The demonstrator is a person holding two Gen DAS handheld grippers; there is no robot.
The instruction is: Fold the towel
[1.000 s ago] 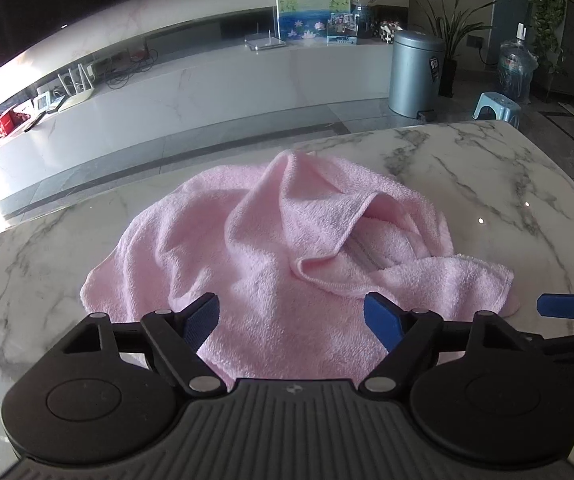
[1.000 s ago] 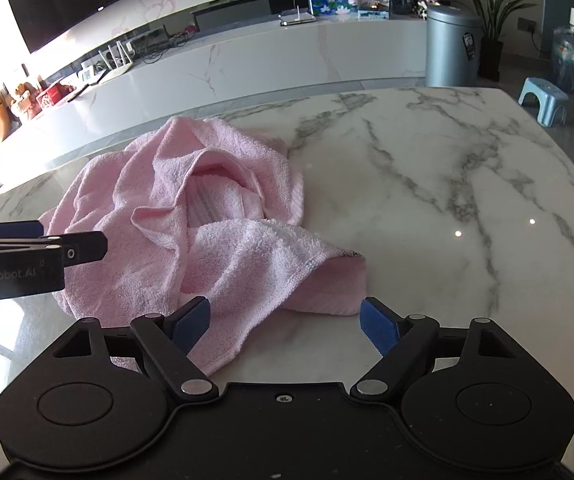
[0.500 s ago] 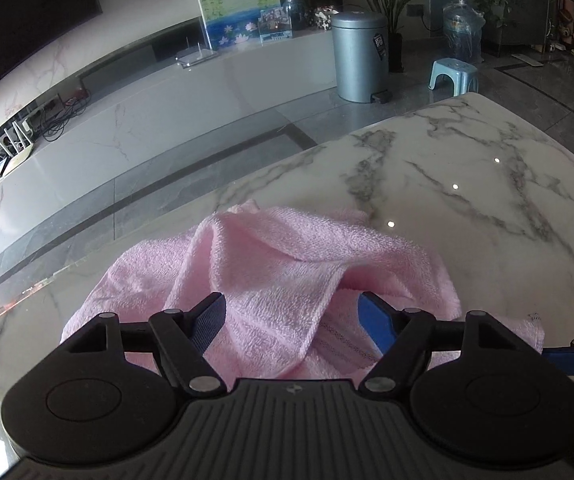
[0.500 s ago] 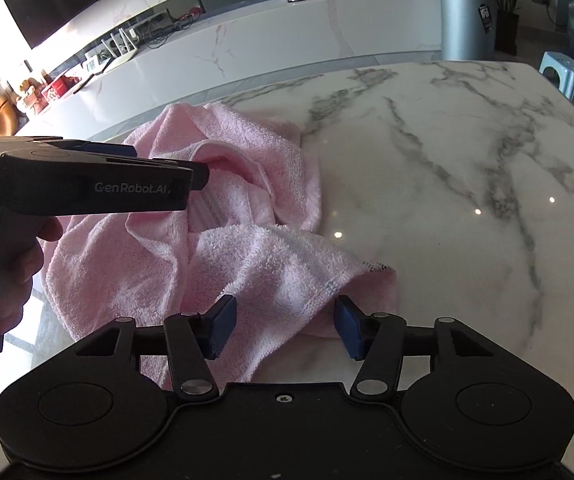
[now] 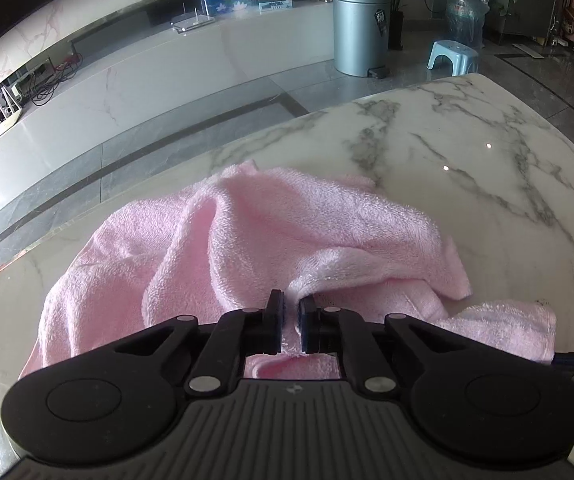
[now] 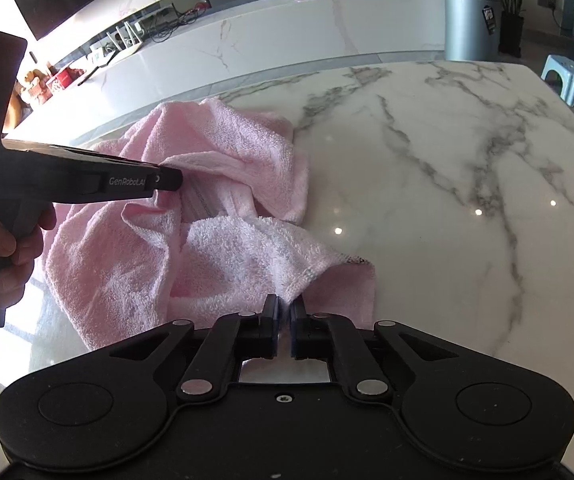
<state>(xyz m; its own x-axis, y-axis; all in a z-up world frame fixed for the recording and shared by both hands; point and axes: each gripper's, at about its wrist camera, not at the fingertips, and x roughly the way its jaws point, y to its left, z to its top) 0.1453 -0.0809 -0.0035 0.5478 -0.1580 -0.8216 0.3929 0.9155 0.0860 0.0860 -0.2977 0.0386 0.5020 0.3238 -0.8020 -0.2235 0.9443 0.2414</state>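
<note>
With both the left gripper [image 5: 291,322] and right gripper [image 6: 284,326] just clamped onto the crumpled pink towel [image 5: 271,236], lift evenly above the marble table [image 6: 447,168] to shake it flat.

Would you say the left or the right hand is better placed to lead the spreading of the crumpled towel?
Probably the right tongs: they have just closed on a free outer edge of the towel beside bare table. The left tongs, also just closed, pinch an inner fold.

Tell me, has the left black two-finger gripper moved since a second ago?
Yes. The left gripper has closed in over the pink terry towel, toward the marble table's far edge, its jaws just closing on a fold.
</note>
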